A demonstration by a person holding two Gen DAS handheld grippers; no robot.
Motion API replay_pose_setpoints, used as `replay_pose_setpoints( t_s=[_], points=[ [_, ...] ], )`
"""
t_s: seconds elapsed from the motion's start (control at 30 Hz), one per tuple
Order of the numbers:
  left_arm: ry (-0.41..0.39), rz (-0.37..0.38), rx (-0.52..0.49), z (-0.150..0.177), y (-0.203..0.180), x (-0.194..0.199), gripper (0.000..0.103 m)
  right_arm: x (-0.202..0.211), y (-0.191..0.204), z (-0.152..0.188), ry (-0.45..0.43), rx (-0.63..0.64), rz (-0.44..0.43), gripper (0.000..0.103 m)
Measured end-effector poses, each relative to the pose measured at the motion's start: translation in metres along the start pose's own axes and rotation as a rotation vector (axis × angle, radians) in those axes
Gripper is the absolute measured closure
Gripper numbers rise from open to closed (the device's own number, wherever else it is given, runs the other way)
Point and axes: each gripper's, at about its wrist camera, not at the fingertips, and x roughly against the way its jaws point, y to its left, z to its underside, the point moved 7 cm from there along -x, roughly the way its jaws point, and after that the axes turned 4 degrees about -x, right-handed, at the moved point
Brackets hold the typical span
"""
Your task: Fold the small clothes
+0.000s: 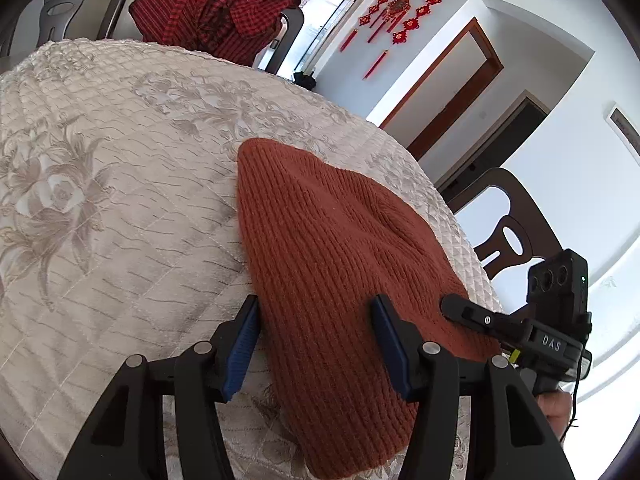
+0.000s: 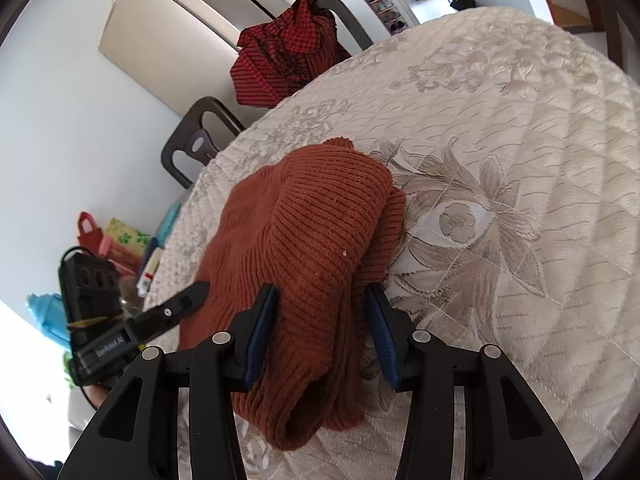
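Note:
A rust-orange knitted hat (image 1: 332, 264) lies on the round table's cream quilted cloth (image 1: 120, 200). My left gripper (image 1: 316, 308) is open, its blue-padded fingers astride the hat's near end, just above it. In the right wrist view the hat (image 2: 304, 248) looks bunched, with a folded layer raised on top. My right gripper (image 2: 322, 300) is open with its fingers on either side of that raised fold. Each gripper shows in the other's view: the right one in the left wrist view (image 1: 472, 312), the left one in the right wrist view (image 2: 180, 304), both at the hat's edge.
A red checked garment (image 1: 212, 8) hangs over a dark chair at the table's far side, also in the right wrist view (image 2: 288, 52). More dark chairs (image 1: 504, 224) stand around the table. Bags and boxes (image 2: 120, 240) sit on the floor beyond the table edge.

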Motion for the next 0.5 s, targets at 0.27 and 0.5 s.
replay_pose_setpoints(
  t_s=[0.27,0.5],
  points=[
    [-0.004,-0.054,-0.074,0.003,-0.009,0.003,0.054,-0.004,-0.001,-0.003,0.028,-0.008,-0.029,0.068],
    [-0.015,-0.109,-0.127,-0.002,-0.015,0.004,0.065,-0.005,-0.002,-0.001,0.031,-0.011,-0.031,0.073]
  ],
)
